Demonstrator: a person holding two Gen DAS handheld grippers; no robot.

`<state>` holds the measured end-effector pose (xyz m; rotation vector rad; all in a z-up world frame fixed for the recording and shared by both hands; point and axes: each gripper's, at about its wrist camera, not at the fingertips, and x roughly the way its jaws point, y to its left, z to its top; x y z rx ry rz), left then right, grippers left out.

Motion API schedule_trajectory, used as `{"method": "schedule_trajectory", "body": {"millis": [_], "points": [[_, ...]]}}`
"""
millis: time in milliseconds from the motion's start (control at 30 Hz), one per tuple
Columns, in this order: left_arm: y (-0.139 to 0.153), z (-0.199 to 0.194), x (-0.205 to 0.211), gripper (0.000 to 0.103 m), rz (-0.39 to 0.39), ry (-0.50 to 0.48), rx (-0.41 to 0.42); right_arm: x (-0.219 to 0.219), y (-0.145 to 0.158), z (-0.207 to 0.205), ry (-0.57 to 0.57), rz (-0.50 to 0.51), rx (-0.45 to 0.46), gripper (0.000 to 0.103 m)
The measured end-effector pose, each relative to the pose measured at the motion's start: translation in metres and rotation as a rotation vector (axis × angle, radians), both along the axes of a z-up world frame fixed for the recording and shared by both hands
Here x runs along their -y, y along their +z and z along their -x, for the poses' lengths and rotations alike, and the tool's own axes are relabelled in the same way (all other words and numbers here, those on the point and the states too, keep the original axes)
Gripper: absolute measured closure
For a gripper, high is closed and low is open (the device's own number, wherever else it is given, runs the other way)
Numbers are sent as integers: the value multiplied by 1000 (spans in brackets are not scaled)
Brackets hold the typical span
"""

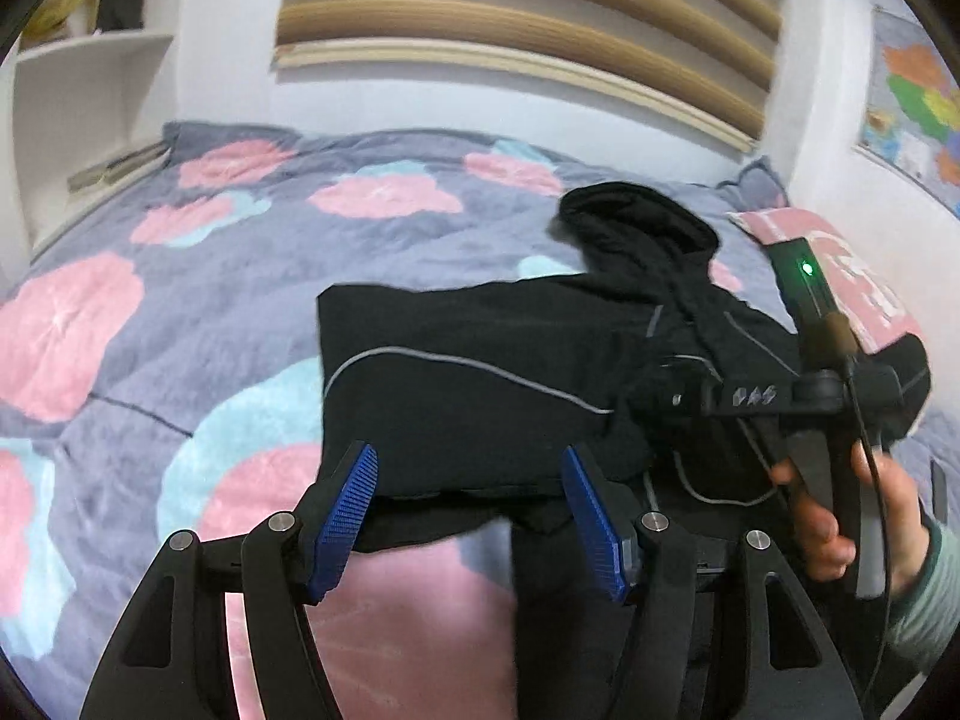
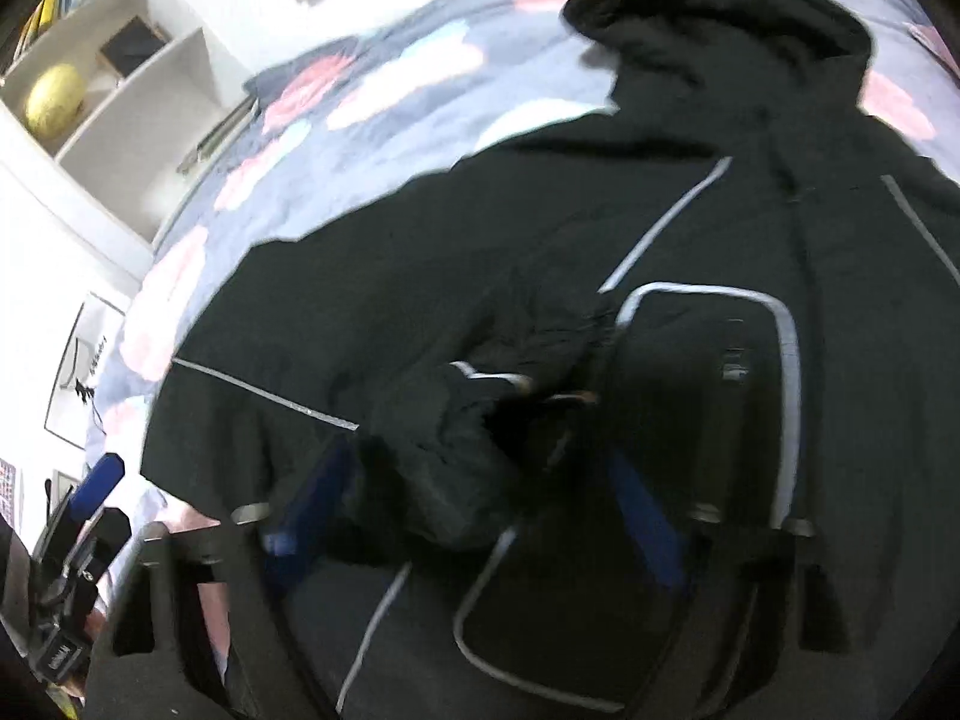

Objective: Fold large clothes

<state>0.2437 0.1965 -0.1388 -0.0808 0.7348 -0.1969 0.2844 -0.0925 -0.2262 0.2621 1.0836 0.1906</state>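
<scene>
A black hooded jacket (image 1: 480, 372) with thin grey piping lies on a flowered bedcover (image 1: 180, 276), its hood (image 1: 636, 222) toward the far right. My left gripper (image 1: 471, 519) hovers over the jacket's near hem. It is open, and its blue pads (image 1: 351, 516) stand apart from the cloth. In the blurred right wrist view the jacket (image 2: 660, 228) fills the frame. My right gripper (image 2: 477, 516) points down onto it, open, with a bunched fold of black cloth (image 2: 432, 468) between its blue pads (image 2: 648, 522). A hand (image 1: 840, 516) grips the right gripper's handle at the jacket's right side.
White shelves (image 1: 84, 96) stand at the bed's far left, with a yellow ball (image 2: 54, 99) on one. A slatted wooden panel (image 1: 528, 18) is behind the bed, a coloured map (image 1: 918, 102) hangs on the right wall, and a pink printed cushion (image 1: 852, 276) lies beside the hood.
</scene>
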Motion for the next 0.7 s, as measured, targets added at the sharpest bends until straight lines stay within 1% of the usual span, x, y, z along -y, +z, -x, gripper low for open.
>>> {"method": "schedule_trajectory", "body": {"millis": [33, 133, 200, 300, 433, 600, 700], "points": [[-2, -3, 0, 38, -6, 16, -8, -2, 1, 0, -1, 15, 16, 67], [-1, -12, 2, 38, -28, 41, -23, -3, 21, 13, -2, 40, 112, 74], [4, -16, 5, 38, -39, 44, -22, 2, 38, 22, -6, 62, 167, 75], [19, -22, 15, 38, -44, 35, -1, 14, 65, 33, -18, 64, 218, 75], [38, -28, 39, 38, -51, 4, 33, 36, 98, 47, -34, 89, 271, 76], [57, -35, 81, 38, -71, -60, 48, 82, 133, 70, -97, 115, 326, 76], [62, -40, 110, 38, -83, -105, 46, 122, 150, 86, -155, 144, 353, 76]]}}
